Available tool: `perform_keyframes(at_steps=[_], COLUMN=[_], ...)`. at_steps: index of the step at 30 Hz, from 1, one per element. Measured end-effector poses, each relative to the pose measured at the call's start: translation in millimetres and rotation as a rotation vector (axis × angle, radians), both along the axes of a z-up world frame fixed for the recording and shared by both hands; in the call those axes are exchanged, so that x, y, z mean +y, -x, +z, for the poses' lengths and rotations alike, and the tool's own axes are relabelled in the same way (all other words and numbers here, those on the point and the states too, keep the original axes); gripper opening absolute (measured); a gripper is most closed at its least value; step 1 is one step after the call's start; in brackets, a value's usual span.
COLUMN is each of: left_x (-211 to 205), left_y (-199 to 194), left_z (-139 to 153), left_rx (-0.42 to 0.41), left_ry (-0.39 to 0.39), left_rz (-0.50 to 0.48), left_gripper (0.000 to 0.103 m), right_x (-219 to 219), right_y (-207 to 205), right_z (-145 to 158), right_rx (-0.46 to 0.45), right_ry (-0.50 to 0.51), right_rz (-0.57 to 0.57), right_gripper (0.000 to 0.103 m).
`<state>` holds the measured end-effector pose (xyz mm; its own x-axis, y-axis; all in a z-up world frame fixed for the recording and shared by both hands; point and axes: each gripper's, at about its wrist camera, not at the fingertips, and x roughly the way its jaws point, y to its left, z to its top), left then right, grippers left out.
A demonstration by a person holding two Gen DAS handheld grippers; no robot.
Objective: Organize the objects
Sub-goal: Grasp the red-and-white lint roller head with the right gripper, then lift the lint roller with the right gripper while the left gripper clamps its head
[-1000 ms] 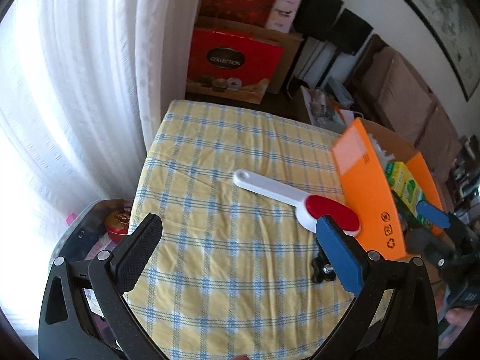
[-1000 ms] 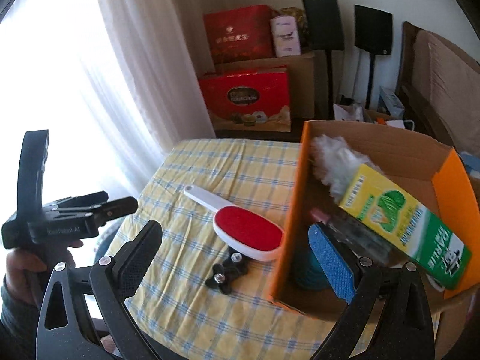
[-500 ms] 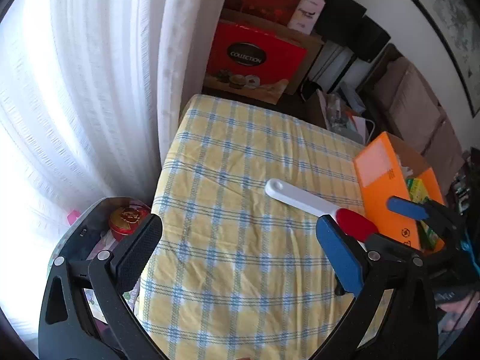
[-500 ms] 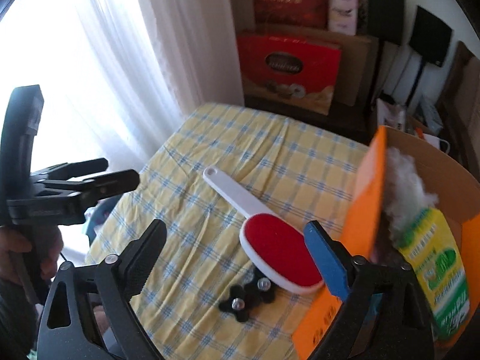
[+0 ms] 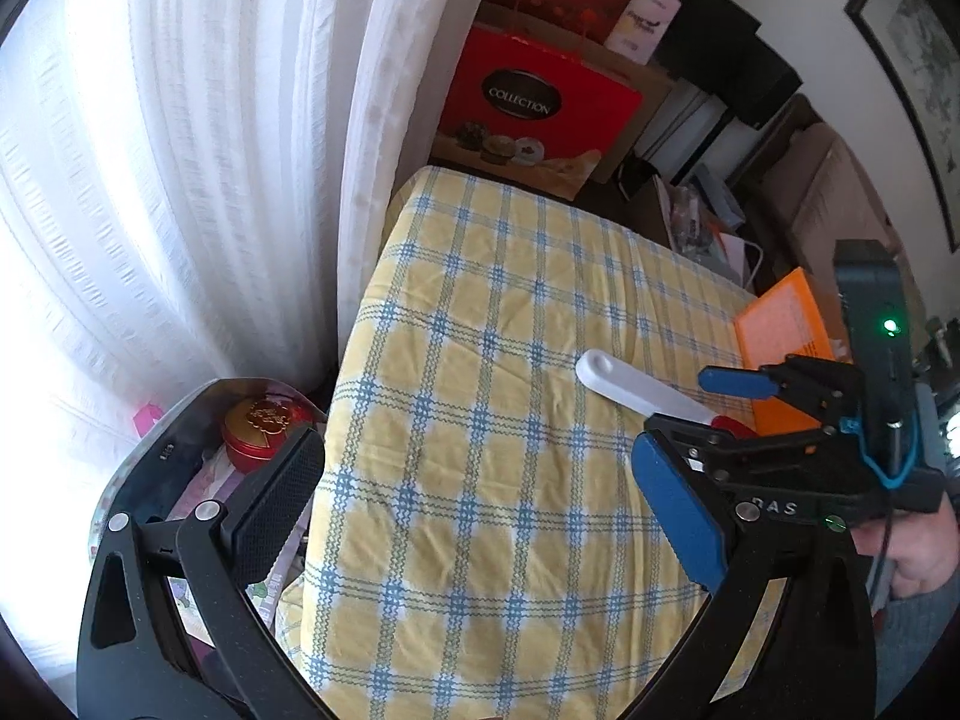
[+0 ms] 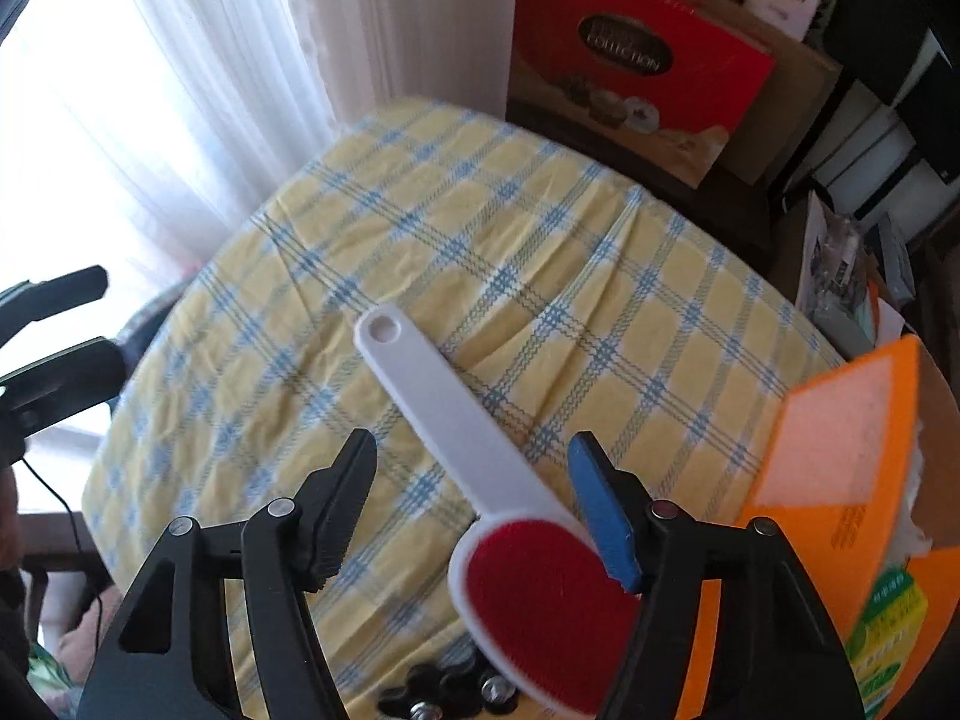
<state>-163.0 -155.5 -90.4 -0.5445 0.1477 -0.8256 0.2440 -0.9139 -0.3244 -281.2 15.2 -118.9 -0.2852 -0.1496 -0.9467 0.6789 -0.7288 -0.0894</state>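
Straddling the white plastic lint brush with the red oval pad (image 6: 474, 480), the right gripper (image 6: 471, 483) has its jaws half spread and has just been closing them; the brush handle lies between them, yet neither pad presses on it in the wrist view. The brush rests on the yellow-and-blue checked cloth that covers the surface (image 6: 480, 252), its red head just beside the orange cardboard box (image 6: 834, 480) at the right edge. Risk one: the handle runs diagonally across the gap, so a closing pinch may catch it off-axis and swivel or squirt the smooth plastic out. Risk two: the blue finger stands close to the box wall, and a drift that way could nudge the box or snag its flap. Risk three: the black knobbed parts with metal screws (image 6: 444, 690) lie touching or just under the brush head; lifting may drag or scatter them. The left gripper (image 5: 480, 510) hovers over bare cloth with jaws spread wide and nothing between them. Hard to judge: the right view is motion-blurred, so contact height above the cloth is uncertain; the brush head is cut off by the gripper in both views; the box interior is mostly out of frame, showing only a green-and-yellow carton (image 6: 888, 624).
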Motion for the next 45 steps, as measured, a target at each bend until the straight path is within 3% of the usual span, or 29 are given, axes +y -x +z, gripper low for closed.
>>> perform_keyframes(at_steps=[4,9,14,25,32,37,43,45], left_x=[5.1,14.9,26.6,32.2,33.5,39.2,50.6,57.6], left_y=[1.5,6.1,6.9,3.2,4.0,14.2,29.0,32.4], left_z=[-2.5,-3.9,-1.3,-1.0,-5.2,-10.8,-16.1,-16.8], left_rx=[-0.001,-0.002,0.006,-0.002,-0.007,-0.014,-0.027,-0.029], left_ry=[-0.011,-0.021,-0.037,-0.048,-0.126,-0.226,-0.318,-0.329], left_rz=[-0.018,-0.037,-0.058,-0.062,-0.073,-0.089,-0.128,-0.151], left_gripper=[0.102,0.102,0.102,0.102,0.101,0.097,0.096,0.091], right_x=[4.8,13.7,22.3,22.1,26.8,28.0,11.9,6.5], right_y=[-3.0,-15.2,-17.0,-3.0,-2.2,-12.2,-29.6,-38.8], right_z=[5.5,15.2,6.1,-22.0,-8.0,5.5,12.6,11.3], right_rx=[-0.004,0.005,-0.037,-0.16,-0.129,-0.109,-0.055,-0.037], right_ry=[0.012,-0.056,-0.152,-0.259,-0.178,-0.083,-0.062,-0.069], right_rz=[-0.006,0.021,0.047,0.099,0.077,0.068,0.111,0.128], right_gripper=[0.067,0.073,0.074,0.074,0.061,0.06,0.059,0.059])
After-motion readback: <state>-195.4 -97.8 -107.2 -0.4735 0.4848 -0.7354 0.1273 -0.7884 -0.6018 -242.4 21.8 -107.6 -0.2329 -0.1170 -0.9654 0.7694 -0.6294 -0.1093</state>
